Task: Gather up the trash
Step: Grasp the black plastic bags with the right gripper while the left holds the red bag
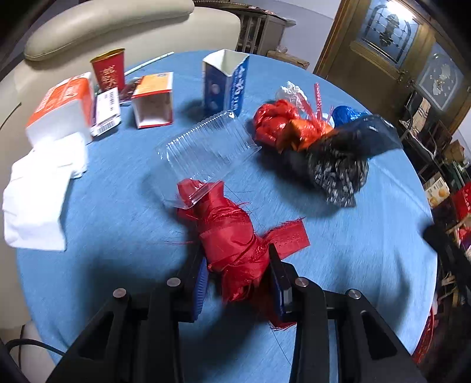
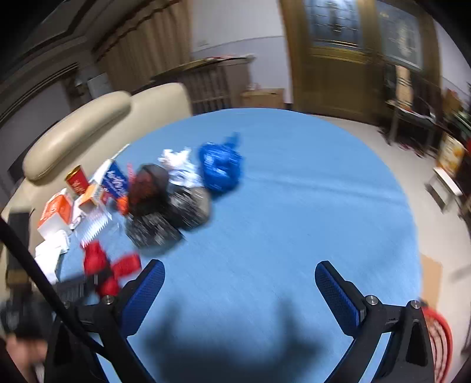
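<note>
A crumpled red ribbon bundle [image 1: 232, 235] lies on the round blue table [image 1: 117, 206], and my left gripper [image 1: 237, 265] is shut on its near end, both blue pads pressing the fabric. One end of a clear plastic clamshell [image 1: 206, 141] rests on the bundle's far end. Beyond it lie a red-orange bag [image 1: 279, 123] and a black crumpled bag [image 1: 341, 159]. In the right wrist view my right gripper [image 2: 238, 275] stands open over bare blue cloth with nothing between its fingers. The red bundle [image 2: 100, 265] shows blurred at its left, as do the black bag [image 2: 170, 212] and a blue bag [image 2: 219, 168].
A blue-white carton [image 1: 225, 81], an open orange box [image 1: 153, 100], a red cup [image 1: 108, 69], an orange-white box [image 1: 63, 107] and white tissue [image 1: 41, 191] fill the table's far left. A beige chair [image 1: 103, 26] stands behind. The floor and furniture [image 2: 412, 117] lie to the right.
</note>
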Demonstrator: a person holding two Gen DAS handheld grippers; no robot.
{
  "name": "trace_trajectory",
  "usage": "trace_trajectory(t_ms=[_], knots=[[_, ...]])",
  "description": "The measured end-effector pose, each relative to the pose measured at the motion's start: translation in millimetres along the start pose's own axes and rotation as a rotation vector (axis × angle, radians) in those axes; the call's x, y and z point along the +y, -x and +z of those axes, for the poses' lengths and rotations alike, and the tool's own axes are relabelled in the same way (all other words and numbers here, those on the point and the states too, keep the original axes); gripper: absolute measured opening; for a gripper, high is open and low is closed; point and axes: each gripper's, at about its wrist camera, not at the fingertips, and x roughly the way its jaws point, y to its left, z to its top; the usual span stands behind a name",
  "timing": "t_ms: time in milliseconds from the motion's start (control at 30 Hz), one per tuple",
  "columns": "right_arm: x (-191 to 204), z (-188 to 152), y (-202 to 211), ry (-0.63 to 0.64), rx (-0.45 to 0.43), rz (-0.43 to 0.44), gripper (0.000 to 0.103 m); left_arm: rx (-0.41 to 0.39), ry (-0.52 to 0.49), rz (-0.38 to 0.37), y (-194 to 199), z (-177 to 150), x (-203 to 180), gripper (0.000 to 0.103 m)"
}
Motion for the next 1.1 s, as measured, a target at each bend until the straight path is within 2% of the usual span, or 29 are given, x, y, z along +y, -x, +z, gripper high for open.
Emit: trace_trajectory(t_ms=[67, 167, 367, 567, 600, 633, 667, 733, 867, 1100], knots=[[16.6, 14.5, -25.2, 0.046, 0.036, 0.033, 0.103, -0.001, -0.002, -0.016, 2.9, -4.8, 4.8, 0.038], [35.1, 25.9, -45.6, 0.089, 0.019, 0.083, 0.103, -0.004, -0.022, -0.043, 5.7, -8.0, 10.5, 0.038], [55.0, 41.9, -85.3, 0.169, 0.039, 0.030, 0.103, -0.019, -0.078, -0.158, 14.4, -7.9, 13.2, 0.038], [60.9, 41.0, -122.1, 0.204, 0.120, 0.019, 0.103, -0.025, -0.142, -0.199, 23.3, -16.4, 6.2, 0.038], [60.1, 40.0, -125.3, 0.197, 0.132, 0.033, 0.091, -0.023, -0.142, -0.208, 23.8, -16.7, 6.0, 0.038], [56.7, 38.3, -127.0, 0.177, 0.155, 0.059, 0.070, -0.024, -0.139, -0.230, 26.9, -18.1, 5.0, 0.038], [54.6, 37.9, -125.7, 0.164, 0.156, 0.062, 0.068, -0.029, -0.138, -0.256, 29.5, -18.8, 5.4, 0.038], [50.3, 36.6, -119.8, 0.150, 0.161, 0.077, 0.057, -0.056, -0.155, -0.298, 38.2, -22.8, 3.3, 0.038], [39.4, 27.1, -94.8, 0.125, 0.137, 0.101, 0.055, -0.086, -0.210, -0.338, 49.8, -31.0, -7.4, 0.038], [14.8, 8.5, -51.4, 0.069, 0.097, 0.120, 0.055, -0.100, -0.244, -0.333, 60.5, -40.4, -25.8, 0.038]])
